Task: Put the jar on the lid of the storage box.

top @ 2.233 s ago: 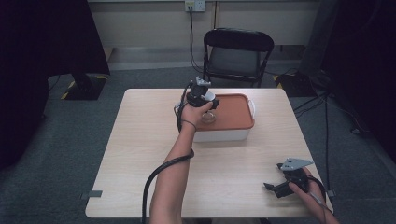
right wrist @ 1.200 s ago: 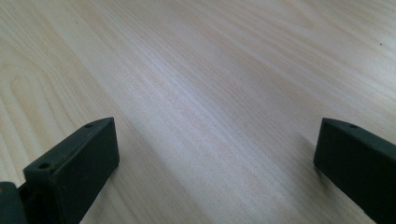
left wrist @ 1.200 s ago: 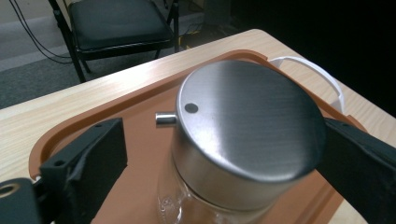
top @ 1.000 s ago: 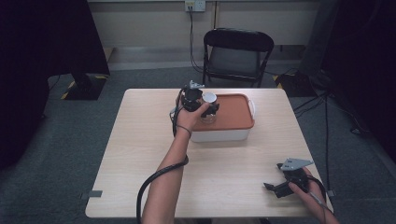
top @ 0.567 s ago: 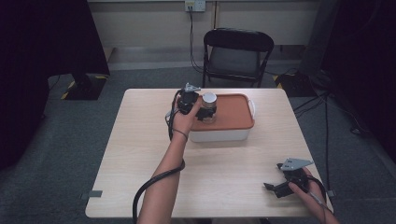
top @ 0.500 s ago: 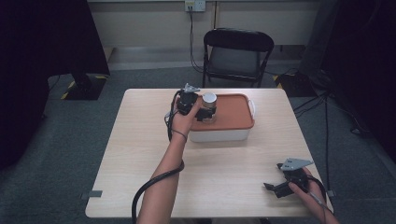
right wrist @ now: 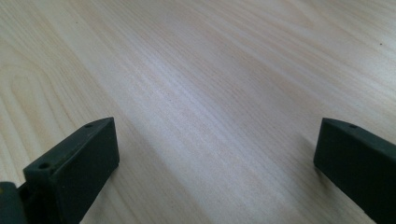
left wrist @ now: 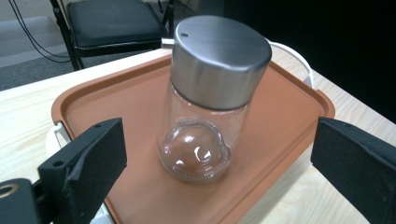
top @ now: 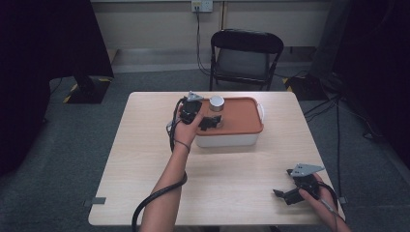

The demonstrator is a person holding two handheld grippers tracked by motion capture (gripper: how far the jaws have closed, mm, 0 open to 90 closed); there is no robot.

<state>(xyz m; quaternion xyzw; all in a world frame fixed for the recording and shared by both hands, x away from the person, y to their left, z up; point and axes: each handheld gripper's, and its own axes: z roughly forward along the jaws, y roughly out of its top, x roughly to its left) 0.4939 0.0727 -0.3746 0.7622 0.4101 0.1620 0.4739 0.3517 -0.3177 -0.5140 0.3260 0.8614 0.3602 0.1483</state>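
the table [top: 145, 159] is pale wood, and on its far half sits a white box [top: 227, 140] with an orange lid [top: 241, 118] snapped on top. on that lid, near its left end, stands the thing i'm working with: a small clear glass jar [left wrist: 201, 140] with a brushed metal cap [left wrist: 219, 60]. it looks empty, so i judge it light, but it is rigid, smooth and breakable, and the glass will be slippery against my pads. the cap is wider than the body, so i'd take hold low on the glass wall below the cap, squarely across the middle, and squeeze gently.

my left gripper [left wrist: 215, 172] sits just in front of the jar with its jaws spread wide, much wider than the jar, one black pad to each side and neither touching the glass. it holds nothing.

my right gripper [right wrist: 215, 168] rests well apart, near the table's front right corner, jaws also wide apart over bare wood, holding nothing.
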